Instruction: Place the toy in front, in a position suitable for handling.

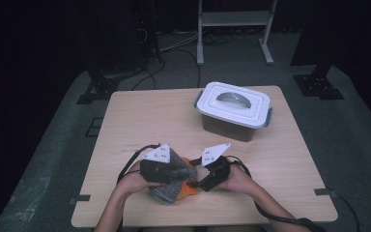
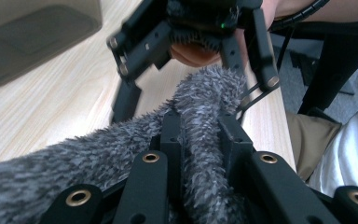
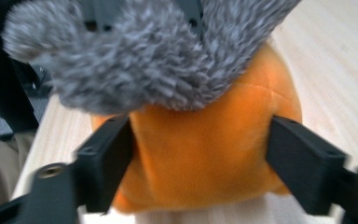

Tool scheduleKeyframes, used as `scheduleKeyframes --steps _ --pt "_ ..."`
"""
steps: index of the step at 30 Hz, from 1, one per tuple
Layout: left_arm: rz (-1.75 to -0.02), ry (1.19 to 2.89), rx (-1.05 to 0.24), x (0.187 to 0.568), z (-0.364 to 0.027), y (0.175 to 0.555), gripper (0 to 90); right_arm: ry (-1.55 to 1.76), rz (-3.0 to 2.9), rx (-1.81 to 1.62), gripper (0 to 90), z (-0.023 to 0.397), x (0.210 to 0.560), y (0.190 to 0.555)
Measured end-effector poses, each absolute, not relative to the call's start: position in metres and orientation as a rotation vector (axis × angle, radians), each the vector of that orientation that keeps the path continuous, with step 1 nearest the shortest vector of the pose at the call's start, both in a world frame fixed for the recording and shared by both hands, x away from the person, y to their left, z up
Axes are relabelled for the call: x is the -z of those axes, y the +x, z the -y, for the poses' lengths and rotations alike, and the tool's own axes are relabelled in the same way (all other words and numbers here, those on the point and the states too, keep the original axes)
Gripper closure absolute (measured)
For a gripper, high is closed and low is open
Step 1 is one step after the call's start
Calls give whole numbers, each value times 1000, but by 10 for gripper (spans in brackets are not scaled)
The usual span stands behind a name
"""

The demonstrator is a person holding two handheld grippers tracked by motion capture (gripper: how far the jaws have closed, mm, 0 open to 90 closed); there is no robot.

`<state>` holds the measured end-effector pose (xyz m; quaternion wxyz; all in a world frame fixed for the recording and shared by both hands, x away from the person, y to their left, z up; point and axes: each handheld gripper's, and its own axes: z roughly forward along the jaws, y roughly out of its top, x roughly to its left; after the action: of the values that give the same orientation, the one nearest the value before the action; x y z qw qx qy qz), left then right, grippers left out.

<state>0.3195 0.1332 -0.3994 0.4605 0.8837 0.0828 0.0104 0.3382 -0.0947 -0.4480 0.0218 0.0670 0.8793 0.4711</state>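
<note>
Grey fuzzy fabric [image 2: 200, 135] is clamped between the closed jaws of the left gripper [image 2: 200, 128], near the table's [image 1: 140, 116] front edge. Orange plush [image 3: 205, 154] sits under that fabric, at 3 o'clock of the left gripper. The right gripper [image 3: 200, 154] straddles it with jaws spread wide, pads at both flanks; contact cannot be confirmed. Judged mid-task: one side held, orange part not yet gripped. White lidded bin [image 1: 233, 110] stays closed at 1 o'clock.

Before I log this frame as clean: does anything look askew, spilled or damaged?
Nothing stands out. The left gripper pinches a fold of the grey furry cloth, the right gripper straddles the orange plush, and the lidded box sits closed on the table.
</note>
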Motion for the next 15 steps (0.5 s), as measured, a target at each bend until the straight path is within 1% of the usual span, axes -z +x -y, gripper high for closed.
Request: scheduleKeyframes --steps 1,2,4,6,8,11,15 --pt "-203 2171 -24 399 -133 319 749 200 -2730 -1447 379 93 449 338" --pt "-198 2164 -22 398 -134 319 749 182 -2721 -1440 458 94 449 336" --pt "-194 2140 -20 394 -134 318 750 177 -2719 -1435 585 99 445 334" --pt "-181 2135 -30 389 -133 317 750 188 -2723 -1434 623 103 440 334" --pt "-171 2166 -64 386 -129 315 750 203 -2714 -1433 654 110 431 331" --pt "-163 2174 -70 384 -124 315 751 235 -2694 -1457 675 122 422 328" --pt "-154 2202 -80 387 -117 317 751 232 -2701 -1396 701 128 425 325"
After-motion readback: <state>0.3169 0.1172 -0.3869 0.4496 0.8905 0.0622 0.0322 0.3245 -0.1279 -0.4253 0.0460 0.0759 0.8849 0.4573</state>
